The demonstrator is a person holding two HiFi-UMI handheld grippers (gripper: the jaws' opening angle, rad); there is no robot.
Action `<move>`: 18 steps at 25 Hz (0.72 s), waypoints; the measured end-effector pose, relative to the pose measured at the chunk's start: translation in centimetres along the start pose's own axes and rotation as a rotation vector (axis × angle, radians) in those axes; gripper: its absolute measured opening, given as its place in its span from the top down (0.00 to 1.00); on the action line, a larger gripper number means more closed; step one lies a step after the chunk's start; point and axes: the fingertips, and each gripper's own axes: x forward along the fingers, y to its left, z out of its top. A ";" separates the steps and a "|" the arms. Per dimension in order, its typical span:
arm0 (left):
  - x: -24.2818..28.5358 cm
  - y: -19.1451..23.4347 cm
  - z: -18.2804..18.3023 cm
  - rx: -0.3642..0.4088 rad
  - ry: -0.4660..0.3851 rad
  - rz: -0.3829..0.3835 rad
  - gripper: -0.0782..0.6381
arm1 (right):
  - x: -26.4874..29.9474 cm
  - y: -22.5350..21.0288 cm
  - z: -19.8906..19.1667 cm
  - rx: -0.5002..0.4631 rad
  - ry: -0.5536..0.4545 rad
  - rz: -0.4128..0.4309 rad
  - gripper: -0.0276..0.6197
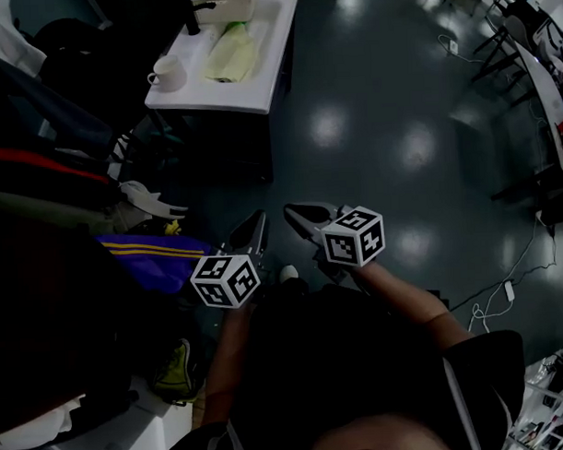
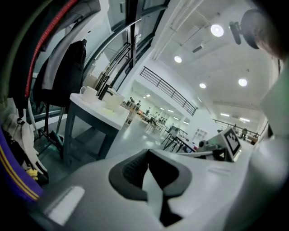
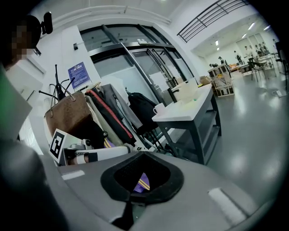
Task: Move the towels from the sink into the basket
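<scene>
The left tool (image 1: 259, 218) has its jaws pressed together, tips meeting, with nothing between them. The right tool (image 1: 297, 211), just beside it, is pressed together at the tips as well. Only a purple cloth with yellow stripes (image 1: 149, 252), lying well behind, shows through the gap in its pads, so it too is empty. Both tools are held side by side over the dark floor (image 1: 370, 124), pointing towards the far end of the scene and slightly downward.

Well ahead of them, at the far left, stands the white table (image 1: 213, 102). A pale yellow-green towel (image 1: 231, 53) lies in its sink (image 1: 262, 28). A black tap (image 1: 193, 15) and what looks like the white basket (image 1: 226, 4) sit at the far edge, and a cup (image 1: 166, 74) stands on the near left corner. Dark hanging garments (image 1: 48, 135) fill the left side.

No towel has been picked up, so this looks like the approach, before the first grasp. The next move calls for bringing the tools up to the table. One tool should then spread its jaws above the sink and close on a raised fold of the towel, keeping clear of the tap and cup.
</scene>
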 end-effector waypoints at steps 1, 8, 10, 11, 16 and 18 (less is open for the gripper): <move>0.2 0.3 0.2 0.000 0.004 -0.004 0.88 | 0.5 0.0 0.3 -0.002 0.002 0.000 0.96; 2.1 2.5 1.8 -0.020 0.000 0.022 0.88 | 2.4 -2.0 3.0 -0.003 -0.018 -0.014 0.96; 3.0 2.8 2.3 -0.029 -0.003 0.035 0.88 | 2.7 -3.0 3.9 -0.005 -0.023 -0.008 0.96; 3.6 3.0 2.6 -0.030 -0.004 0.043 0.88 | 2.8 -3.5 4.4 -0.006 -0.025 -0.003 0.96; 7.1 3.3 4.5 -0.048 -0.037 0.088 0.88 | 3.4 -6.7 7.3 -0.022 -0.016 0.030 0.96; 8.9 3.0 5.1 -0.056 -0.045 0.102 0.88 | 3.3 -8.3 8.4 -0.035 -0.006 0.043 0.96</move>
